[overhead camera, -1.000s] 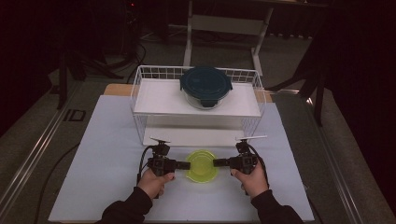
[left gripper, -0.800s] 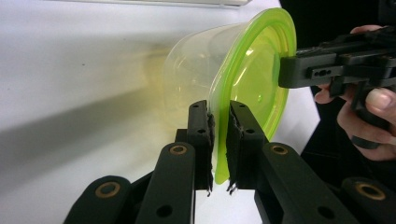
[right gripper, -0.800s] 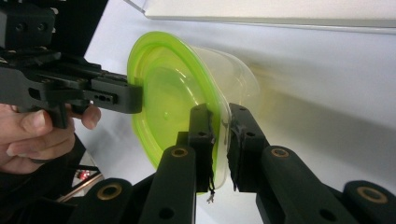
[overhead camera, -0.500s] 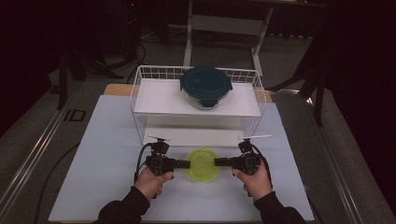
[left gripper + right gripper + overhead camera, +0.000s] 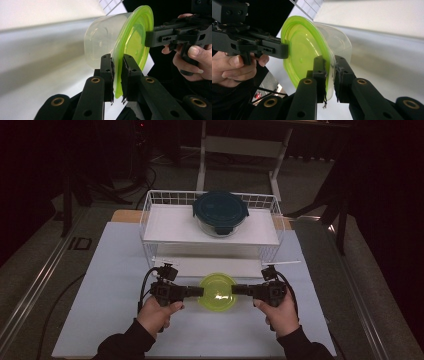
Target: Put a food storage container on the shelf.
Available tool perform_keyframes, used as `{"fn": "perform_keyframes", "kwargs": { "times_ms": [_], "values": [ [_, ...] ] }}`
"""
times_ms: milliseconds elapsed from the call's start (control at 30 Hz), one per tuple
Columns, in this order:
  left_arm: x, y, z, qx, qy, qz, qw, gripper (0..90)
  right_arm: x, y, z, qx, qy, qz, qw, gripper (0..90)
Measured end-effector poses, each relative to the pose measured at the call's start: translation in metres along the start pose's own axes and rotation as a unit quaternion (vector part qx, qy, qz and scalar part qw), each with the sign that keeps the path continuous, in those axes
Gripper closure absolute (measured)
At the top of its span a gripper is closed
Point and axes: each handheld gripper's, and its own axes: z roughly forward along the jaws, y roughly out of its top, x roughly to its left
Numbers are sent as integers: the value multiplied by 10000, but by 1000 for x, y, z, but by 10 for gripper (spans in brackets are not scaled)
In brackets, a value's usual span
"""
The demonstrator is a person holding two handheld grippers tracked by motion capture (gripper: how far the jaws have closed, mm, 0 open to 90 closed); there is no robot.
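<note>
Lime-green lid (image 5: 217,291) and the clear tub (image 5: 102,47) under it hang between my two grippers, above the white bench (image 5: 100,270) just in front of the wire rack (image 5: 150,220). My left gripper (image 5: 196,291) has its jaws nearly together, pinching the lid's rim on the left side; in the left gripper view the pads clamp the green edge (image 5: 117,75) with the tub bulging away behind it. My right gripper (image 5: 238,290) is just as narrow and pinches the opposite rim (image 5: 329,75). Both hands are level with each other, so the tub rides flat.

I judge this to be the carry: the tub is picked up and on its way up, probably toward the rack, where a dark-lidded glass bowl (image 5: 220,212) already sits on the upper shelf (image 5: 170,225). The next move calls for both hands to travel together at one height. If one leads, the thin rim could twist or slip out of a grip, or the lid could peel off the tub. I also have to clear the rack's front wire before going forward, and pick between the upper shelf and the lower one (image 5: 200,265).

Against the earlier high-view pictures, the tub and both grippers sit a little nearer the camera and lower in the picture, which reads as a lift. The grip has not changed, and the bowl has not moved.
</note>
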Motion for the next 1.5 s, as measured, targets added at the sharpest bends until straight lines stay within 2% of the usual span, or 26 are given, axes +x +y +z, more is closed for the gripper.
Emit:
{"fn": "perform_keyframes", "kwargs": {
  "times_ms": [200,233,300,567,833,900,1033,1100,1167,1233,1267,1300,1500],
  "values": [
    [-13,10,-11,-128,-60,95,9999,801,14,11,-15,-164,17,-142,9998,806],
    [-20,14,-16,-171,-19,190,9997,801,16,13,-17,-178,11,-166,9997,807],
    [-24,18,-20,-197,3,250,9995,801,20,16,-21,-229,19,-203,9995,806],
    [-40,33,-35,-329,13,402,9986,802,35,31,-35,-387,52,-338,9987,806],
    [-61,61,-60,-669,16,616,9959,805,55,60,-54,-650,97,-536,9964,807],
    [-62,64,-61,-677,27,626,9957,807,58,65,-56,-696,91,-554,9960,807],
    [-67,84,-68,-753,77,680,9948,808,62,83,-61,-767,72,-595,9953,807],
    [-69,87,-69,-759,98,725,9944,809,65,91,-63,-817,47,-617,9947,807],
    [-74,101,-75,-849,126,813,9930,809,67,99,-67,-878,71,-620,9942,807],
    [-74,105,-77,-863,123,819,9928,810,70,108,-70,-929,75,-645,9936,807],
    [-75,115,-79,-897,93,819,9926,811,72,115,-72,-955,49,-672,9931,807],
    [-75,115,-79,-897,93,819,9926,811,72,115,-72,-955,49,-672,9931,807],
    [-75,143,-84,-1021,38,890,9908,811,79,142,-79,-1096,-86,-738,9912,807]
  ]
}}
